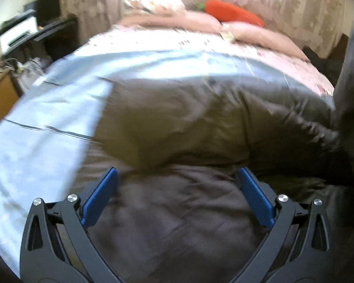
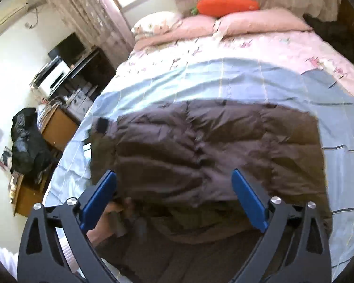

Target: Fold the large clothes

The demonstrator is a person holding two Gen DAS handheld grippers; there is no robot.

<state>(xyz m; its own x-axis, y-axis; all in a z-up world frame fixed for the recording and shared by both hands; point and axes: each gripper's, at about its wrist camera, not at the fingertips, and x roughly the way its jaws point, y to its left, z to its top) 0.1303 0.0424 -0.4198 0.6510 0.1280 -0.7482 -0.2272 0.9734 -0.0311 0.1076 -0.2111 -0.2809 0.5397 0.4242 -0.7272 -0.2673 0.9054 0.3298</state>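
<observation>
Left wrist view: angled down over the bed's (image 1: 47, 99) foot, close above the brown jacket (image 1: 177, 122). Right wrist view: similar, slightly higher. Shared: jacket (image 2: 200, 146), bed (image 2: 224, 80), carrot pillow (image 2: 226, 6).

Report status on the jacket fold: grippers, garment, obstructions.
Left gripper open, right gripper open, nothing held. Brown puffer jacket lying on the blue sheet, partly folded. Nothing blocking it.
</observation>
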